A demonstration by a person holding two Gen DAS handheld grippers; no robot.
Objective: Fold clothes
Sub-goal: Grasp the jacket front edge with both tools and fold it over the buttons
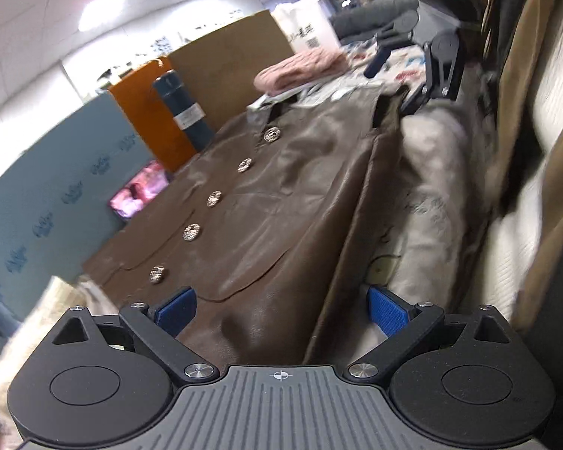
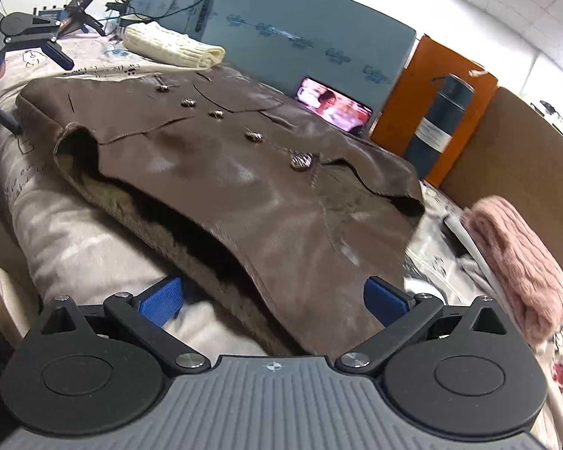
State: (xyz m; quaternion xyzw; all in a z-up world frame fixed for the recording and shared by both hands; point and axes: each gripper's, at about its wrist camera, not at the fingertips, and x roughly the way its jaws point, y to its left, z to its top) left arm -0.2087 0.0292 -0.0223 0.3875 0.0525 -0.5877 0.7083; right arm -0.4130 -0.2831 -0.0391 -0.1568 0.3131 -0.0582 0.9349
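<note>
A brown leather-look vest (image 1: 281,202) with a row of silver buttons (image 1: 191,231) lies flat on a printed cloth. My left gripper (image 1: 281,311) is open, its blue pads either side of the vest's hem. The right wrist view shows the vest (image 2: 244,187) from its shoulder end, with its fleece lining at the armhole (image 2: 161,210). My right gripper (image 2: 274,300) is open over the vest's near edge. The right gripper also shows in the left wrist view (image 1: 405,75), at the vest's far end. The left gripper shows in the right wrist view (image 2: 18,86), at the far left.
A folded pink knit (image 1: 300,69) lies beyond the vest's collar, also in the right wrist view (image 2: 521,266). A folded cream knit (image 2: 172,48) lies at the other end. A phone with a lit screen (image 2: 334,107), a dark bottle (image 2: 439,123) and boxes (image 2: 521,157) line the far side.
</note>
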